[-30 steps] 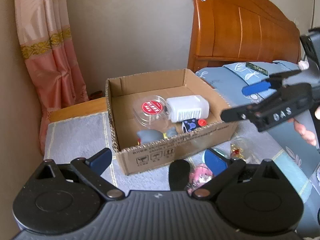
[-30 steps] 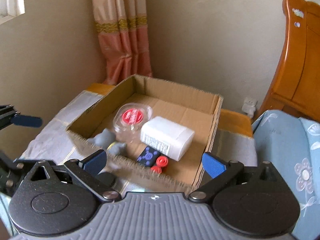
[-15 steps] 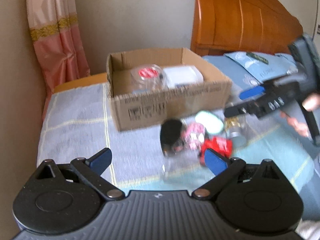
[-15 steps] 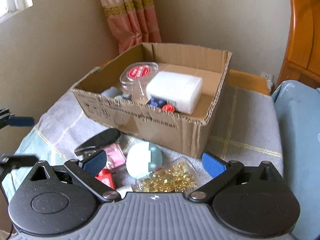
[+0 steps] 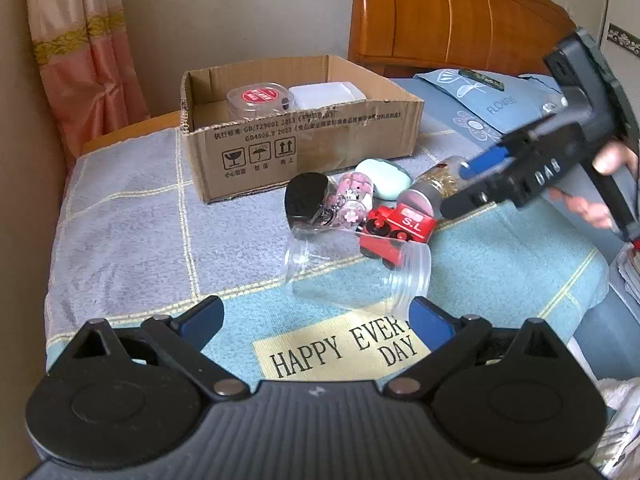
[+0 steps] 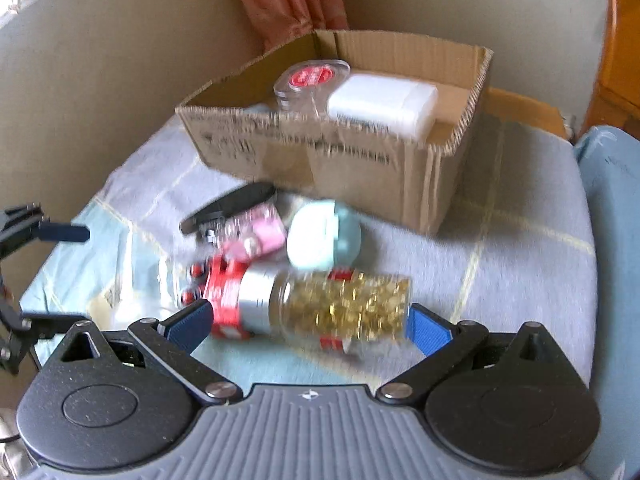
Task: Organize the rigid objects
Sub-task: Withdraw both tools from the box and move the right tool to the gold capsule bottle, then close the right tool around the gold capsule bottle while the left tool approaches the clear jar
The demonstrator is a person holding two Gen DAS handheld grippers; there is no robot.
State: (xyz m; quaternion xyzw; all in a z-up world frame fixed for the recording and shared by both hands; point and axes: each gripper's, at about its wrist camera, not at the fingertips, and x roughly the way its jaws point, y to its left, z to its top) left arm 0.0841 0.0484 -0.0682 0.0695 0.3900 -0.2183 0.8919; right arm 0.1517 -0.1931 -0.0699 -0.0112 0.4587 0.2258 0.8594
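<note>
An open cardboard box (image 5: 304,136) holds a clear tub with a red label (image 5: 260,98) and a white case (image 5: 326,94). In front of it lie a black-lidded jar (image 5: 306,200), a pink keychain (image 5: 352,196), a mint oval case (image 5: 384,178), a red toy train (image 5: 396,222) and an empty clear jar (image 5: 360,276) on its side. My left gripper (image 5: 314,316) is open just short of the clear jar. My right gripper (image 6: 308,326) is open, its pads flanking a bottle of gold capsules (image 6: 344,308) that lies on its side; this view is blurred.
Everything rests on a grey-and-blue blanket with a "HAPPY EVERY DAY" patch (image 5: 340,352). A wooden headboard (image 5: 460,20) and blue pillow (image 5: 480,92) stand at the back right, a pink curtain (image 5: 88,52) at the left. A person's hand (image 5: 608,160) holds the right gripper.
Both grippers have drawn back from above the box and dropped toward the pile in front of it. The right gripper now has the capsule bottle between its open fingers.
</note>
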